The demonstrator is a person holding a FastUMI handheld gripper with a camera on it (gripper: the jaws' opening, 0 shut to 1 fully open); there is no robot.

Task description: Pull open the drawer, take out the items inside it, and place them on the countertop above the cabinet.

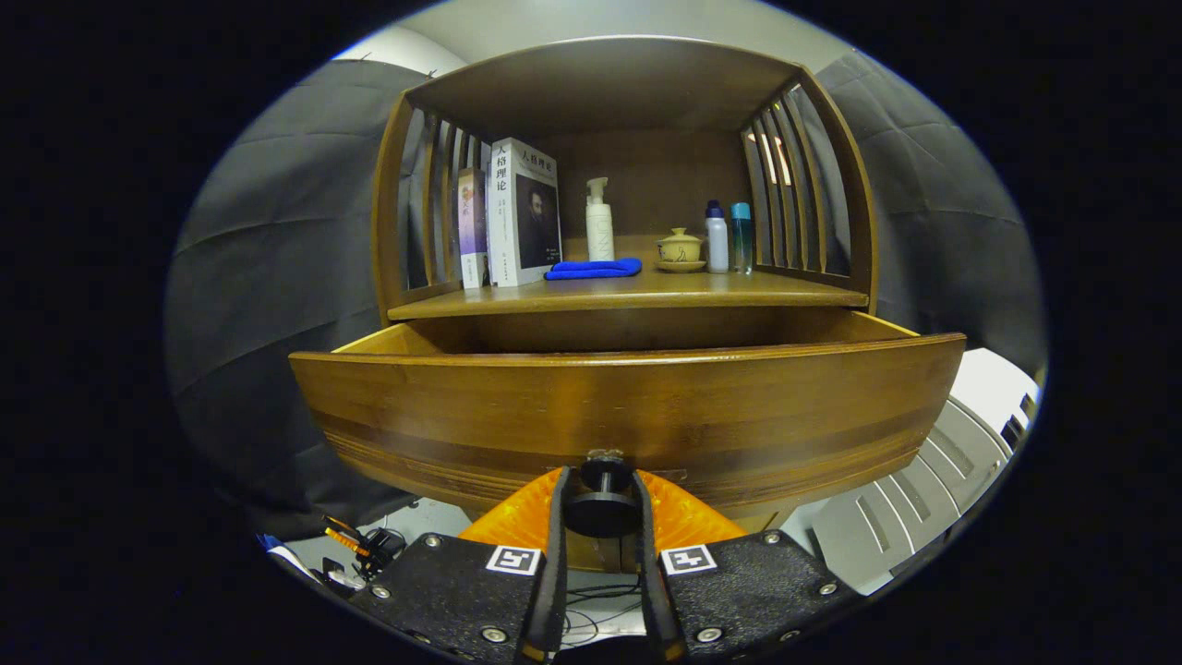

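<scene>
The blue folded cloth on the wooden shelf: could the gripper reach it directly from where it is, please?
Probably not yet: the gripper is shut on the round dark drawer knob, with the blue folded cloth beyond and above.

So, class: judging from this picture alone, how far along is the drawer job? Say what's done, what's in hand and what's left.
Done: the drawer stands pulled out below the countertop. In hand: the gripper is closed on the drawer knob, one finger on each side. Left: taking out the contents, hidden behind the drawer front, and setting them on the countertop, which already holds books, a blue cloth and bottles.
</scene>
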